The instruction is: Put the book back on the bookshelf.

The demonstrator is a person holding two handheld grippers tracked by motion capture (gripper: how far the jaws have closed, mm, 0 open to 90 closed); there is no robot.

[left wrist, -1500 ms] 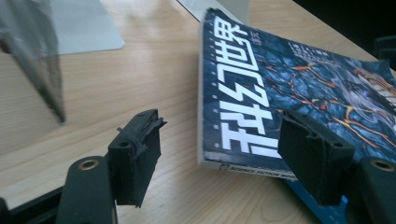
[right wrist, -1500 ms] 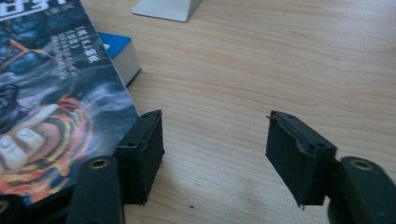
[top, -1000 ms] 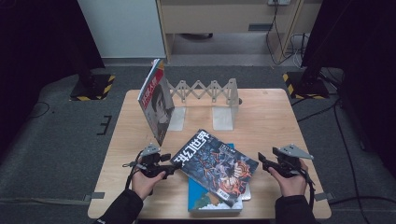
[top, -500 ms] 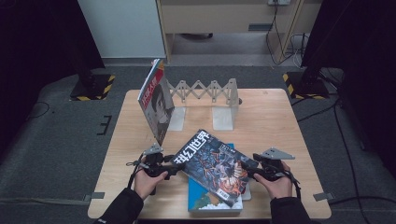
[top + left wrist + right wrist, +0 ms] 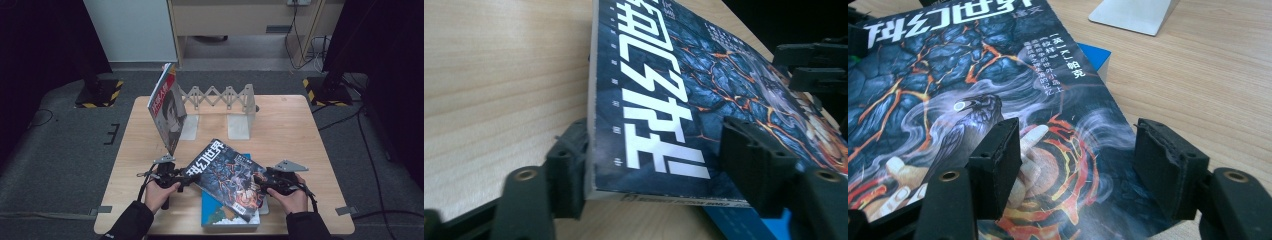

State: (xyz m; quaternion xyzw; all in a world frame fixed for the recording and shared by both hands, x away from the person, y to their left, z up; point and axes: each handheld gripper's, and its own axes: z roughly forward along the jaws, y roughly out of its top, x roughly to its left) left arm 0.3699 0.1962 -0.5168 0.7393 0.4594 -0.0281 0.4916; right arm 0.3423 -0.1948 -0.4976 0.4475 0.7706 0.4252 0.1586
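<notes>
The left hand-held gripper [image 5: 187, 178] has just been closing, its jaws straddling the spine corner of the dark magazine [image 5: 227, 177] without clearly pinching it. The right hand-held gripper [image 5: 260, 181] has moved in from the surface's right edge, jaws open over the cover. The magazine lies near the front edge, on a blue book [image 5: 212, 215]; a two-handed lift looks imminent.

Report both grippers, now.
Left gripper: open, fingers have just been closing, edge of the book between them.
Right gripper: open, book's corner between its fingers.

A dark-covered magazine [image 5: 227, 177] with white lettering lies askew, one edge lifted, atop a blue book [image 5: 212, 212].
</notes>
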